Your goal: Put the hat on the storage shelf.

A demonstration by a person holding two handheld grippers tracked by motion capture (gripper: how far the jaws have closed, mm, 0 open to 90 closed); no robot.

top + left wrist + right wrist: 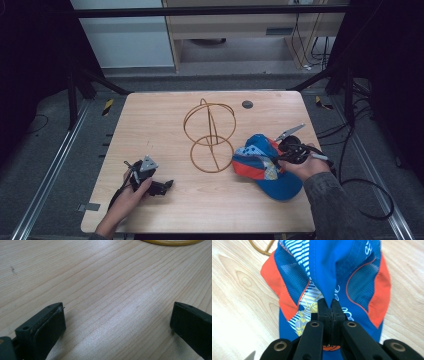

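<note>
the right gripper [331, 305] has its 2 jaws pinched tight on a fold of the blue cloth on top of the cap [332, 270]; the cap [265, 165] is blue, orange and stripy, and sits on the wooden table [165, 125] at about 4 o'clock, just beside the round wire stand [210, 135] in the middle; the left gripper [150, 182] rests low at about 7 o'clock, well apart from the cap; its 2 jaws stand wide open over bare wood with nothing between them.
</note>
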